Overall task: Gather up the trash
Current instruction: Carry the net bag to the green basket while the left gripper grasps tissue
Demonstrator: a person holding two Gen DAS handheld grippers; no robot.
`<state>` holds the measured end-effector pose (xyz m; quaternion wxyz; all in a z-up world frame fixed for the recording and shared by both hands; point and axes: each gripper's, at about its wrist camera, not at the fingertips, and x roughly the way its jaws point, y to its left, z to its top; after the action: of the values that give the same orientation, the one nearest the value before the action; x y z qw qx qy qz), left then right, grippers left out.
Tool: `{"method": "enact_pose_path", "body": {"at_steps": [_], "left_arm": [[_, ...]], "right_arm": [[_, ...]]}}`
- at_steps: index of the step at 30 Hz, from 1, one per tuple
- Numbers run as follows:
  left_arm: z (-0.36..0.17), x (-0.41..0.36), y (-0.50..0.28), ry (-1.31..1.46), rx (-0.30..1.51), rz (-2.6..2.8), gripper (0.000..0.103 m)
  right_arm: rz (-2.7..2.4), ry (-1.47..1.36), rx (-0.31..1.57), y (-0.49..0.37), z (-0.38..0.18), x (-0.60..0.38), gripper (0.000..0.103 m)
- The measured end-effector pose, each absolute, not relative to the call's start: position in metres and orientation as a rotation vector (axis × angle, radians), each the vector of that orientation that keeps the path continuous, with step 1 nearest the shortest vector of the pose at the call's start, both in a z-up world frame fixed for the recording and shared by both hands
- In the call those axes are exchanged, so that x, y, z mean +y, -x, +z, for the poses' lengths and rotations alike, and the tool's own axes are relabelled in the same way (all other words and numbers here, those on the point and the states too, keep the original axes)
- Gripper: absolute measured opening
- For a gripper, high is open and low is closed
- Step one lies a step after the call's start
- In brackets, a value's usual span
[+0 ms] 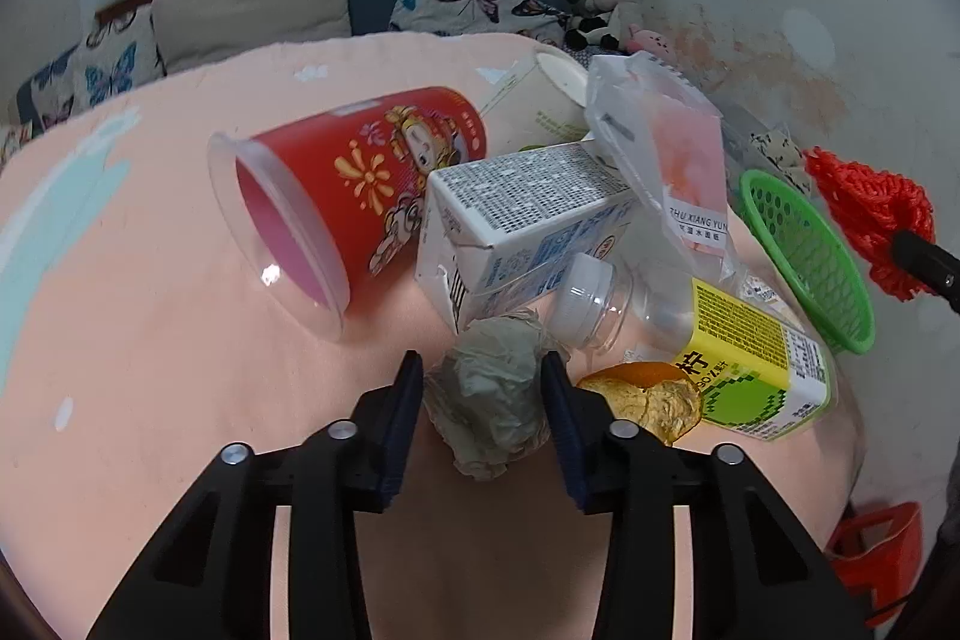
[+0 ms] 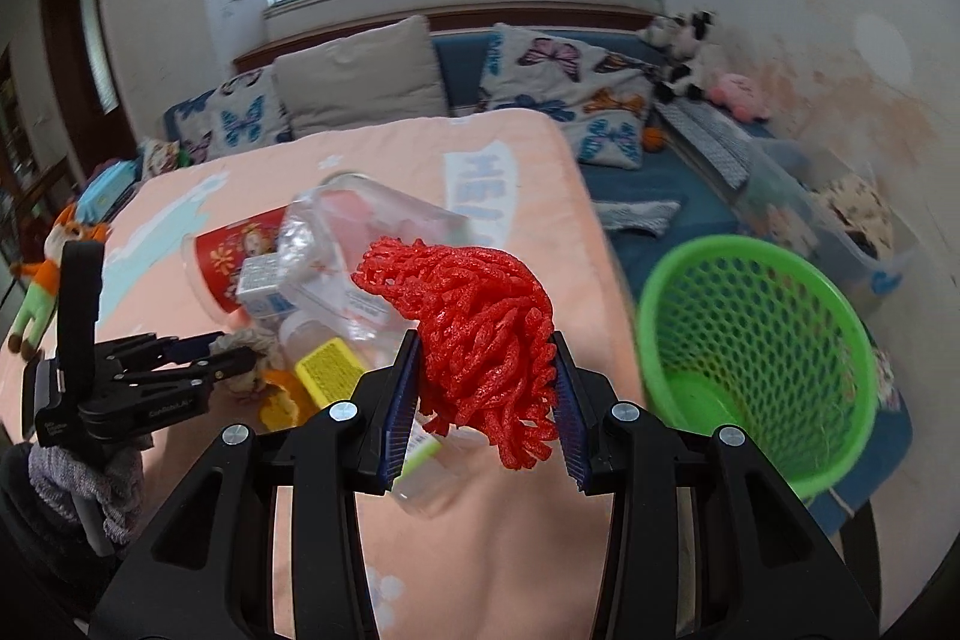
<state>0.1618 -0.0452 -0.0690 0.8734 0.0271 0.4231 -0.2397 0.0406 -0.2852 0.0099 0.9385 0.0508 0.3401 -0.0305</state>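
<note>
**Ana:** Left wrist view puts the left claw (image 1: 483, 421) around a crumpled grey-green paper wad (image 1: 495, 391) lying on the peach-covered bench (image 1: 150, 400). Both pads look to be touching the wad's sides, so it reads as a grip, though a light one. The risk she sees: the wad is soft and could squash and slip free on the lift, or the right-hand finger could drag the dried orange peel (image 1: 651, 397) just beside it.

**Ben:** Further right, the capped clear bottle (image 1: 690, 334) with its yellow-green label lies touching the milk carton (image 1: 528, 226), so a nudge might roll it.

**Ana:** Right wrist view shows the right claw (image 2: 486, 400) clamped on a bunched red foam net (image 2: 480, 334), springy and loose at the bottom.

**Ben:** It hangs over the bench, left of the green basket (image 2: 756, 358). Let go there, he judges, and it lands on the bench or floor.
</note>
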Motion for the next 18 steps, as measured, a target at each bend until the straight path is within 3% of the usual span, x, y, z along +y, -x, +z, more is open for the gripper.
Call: {"method": "enact_pose_path", "body": {"at_steps": [7, 8, 18], "left_arm": [[-0.068, -0.04, -0.158, -0.052, 0.875, -0.491, 0.03], [-0.068, -0.039, -0.157, -0.052, 0.872, -0.483, 0.025], [-0.047, -0.022, -0.145, -0.03, 0.839, -0.43, 0.024]], "right_arm": [[-0.174, -0.143, 0.713, -0.025, 0.005, -0.318, 0.042], [-0.189, -0.147, 0.712, -0.024, 0.006, -0.324, 0.042], [-0.29, -0.155, 0.717, -0.01, 0.004, -0.372, 0.042]]}}
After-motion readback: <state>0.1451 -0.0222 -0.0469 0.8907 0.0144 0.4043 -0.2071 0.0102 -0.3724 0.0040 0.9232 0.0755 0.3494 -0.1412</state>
